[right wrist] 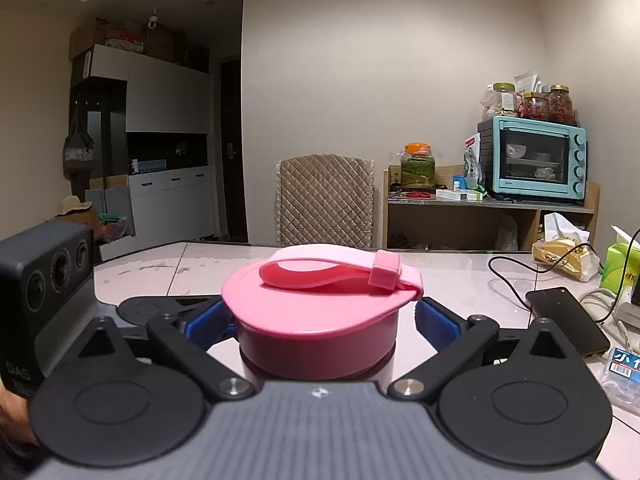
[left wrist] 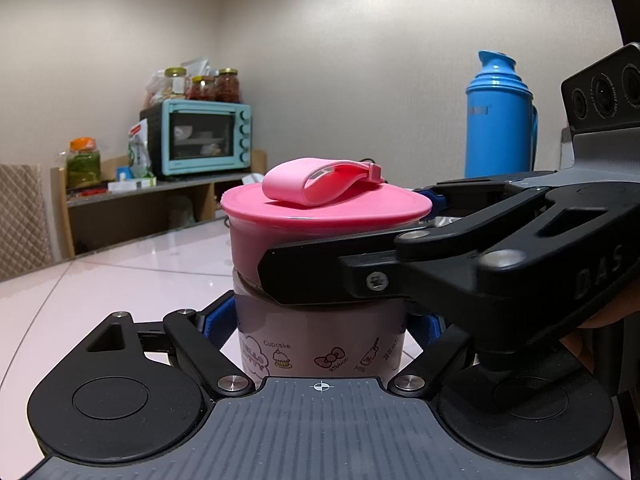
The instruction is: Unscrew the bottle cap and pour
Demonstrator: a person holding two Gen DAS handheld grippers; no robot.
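The bottle (left wrist: 320,340) stands upright on the table (left wrist: 120,264). The left gripper (left wrist: 320,324) is clamped on its printed body. The right gripper (right wrist: 318,326) straddles the pink cap (right wrist: 316,320) above; pad contact cannot be determined.

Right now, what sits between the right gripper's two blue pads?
The pink cap of the bottle fills that gap, a pad on either side; the right wrist view shows it.
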